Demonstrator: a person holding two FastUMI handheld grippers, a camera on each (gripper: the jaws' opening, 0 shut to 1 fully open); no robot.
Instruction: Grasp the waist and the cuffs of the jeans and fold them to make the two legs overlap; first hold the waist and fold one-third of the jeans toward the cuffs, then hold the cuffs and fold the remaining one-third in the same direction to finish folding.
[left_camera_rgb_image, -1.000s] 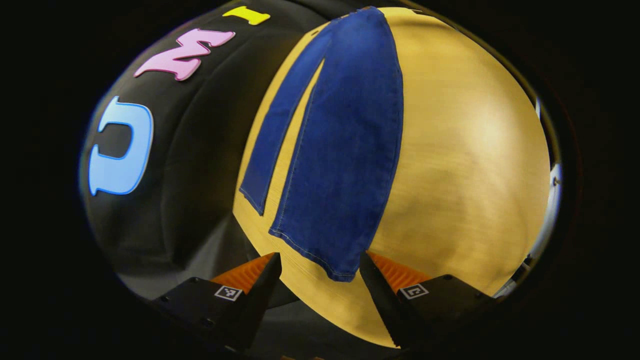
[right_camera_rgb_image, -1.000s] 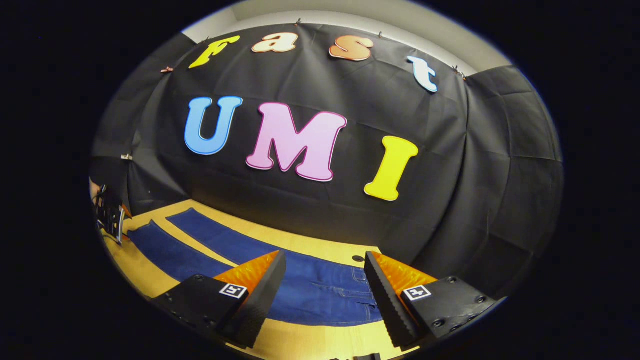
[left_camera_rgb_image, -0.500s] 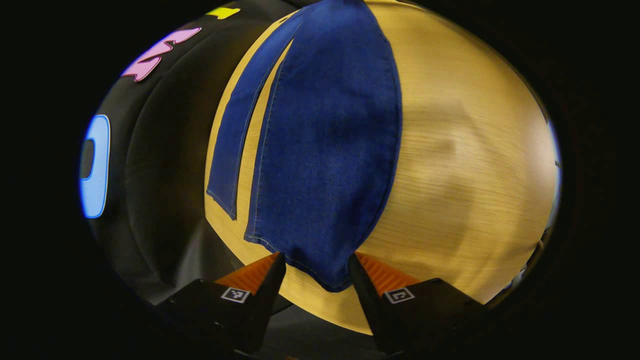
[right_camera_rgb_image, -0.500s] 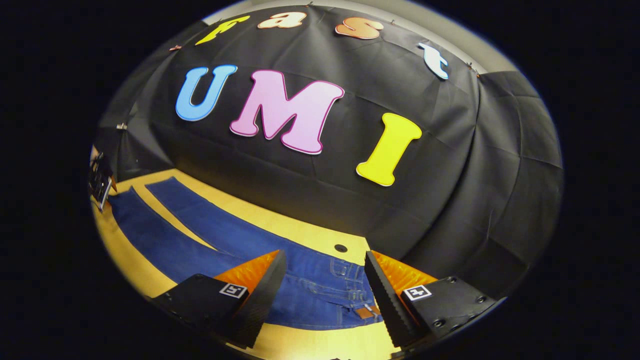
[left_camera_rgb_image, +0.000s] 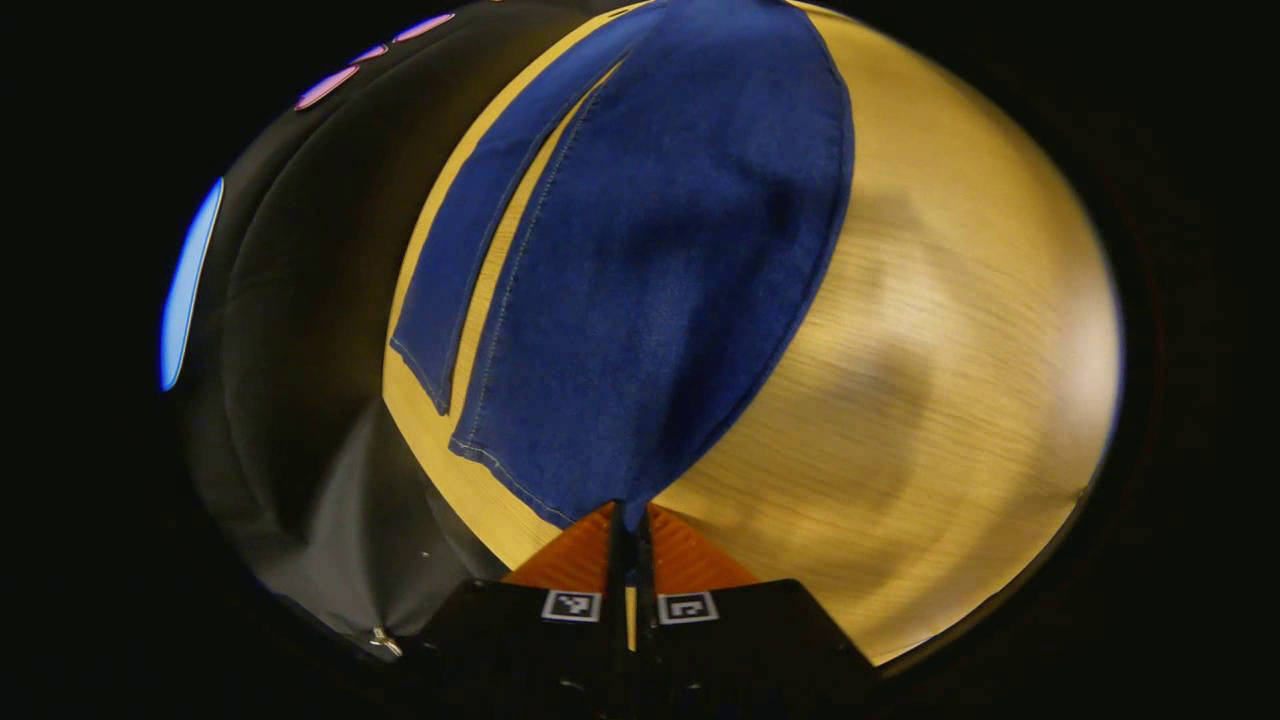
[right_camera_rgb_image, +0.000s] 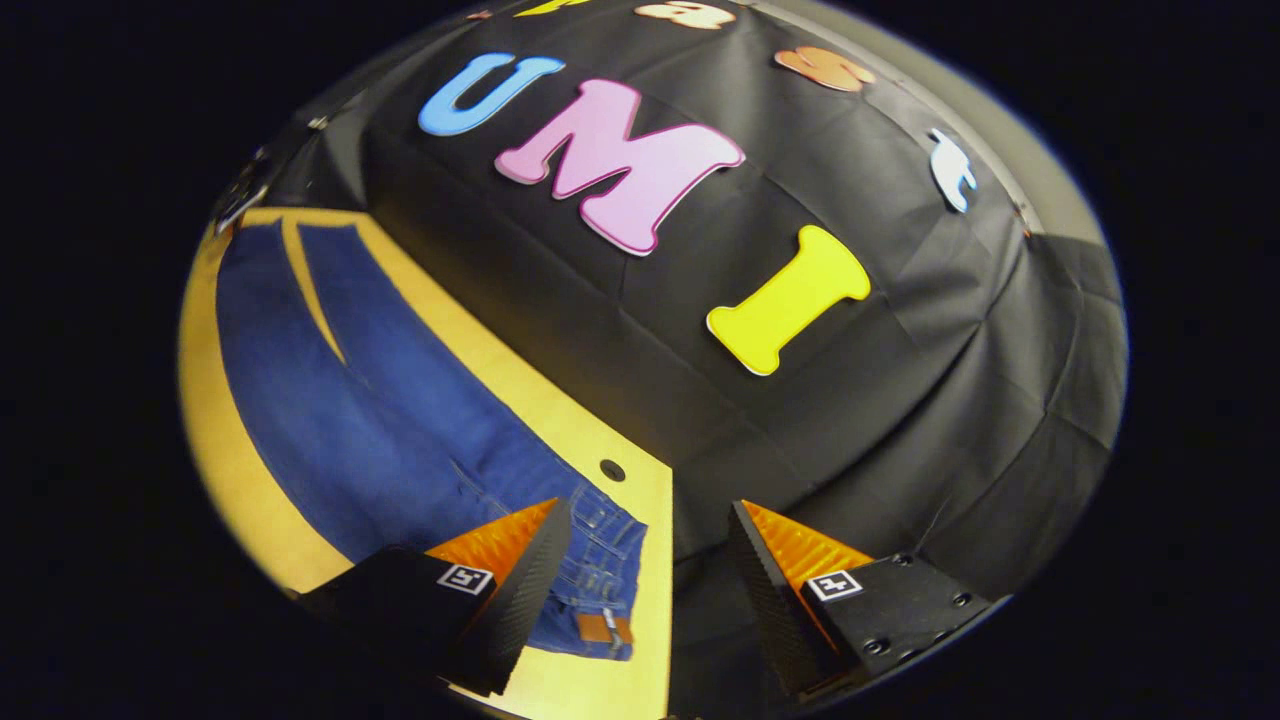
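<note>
Blue jeans lie flat on the wooden table, legs spread a little apart. In the left gripper view, my left gripper is shut on the corner of the nearer leg's cuff, and the other leg lies to its left. In the right gripper view, the jeans run away to the upper left, with the waist and its brown patch at the table's end. My right gripper hangs open above the waist, its left finger over the denim and its right finger past the table edge.
A small round hole sits in the table close to the waist. The black cloth wall rises right behind the table's far edge. The left gripper shows small at the far cuff end.
My left gripper came down onto the near cuff and shut on it. My right gripper swung right and tilted, so the waist now lies under its left finger; it stays open.
</note>
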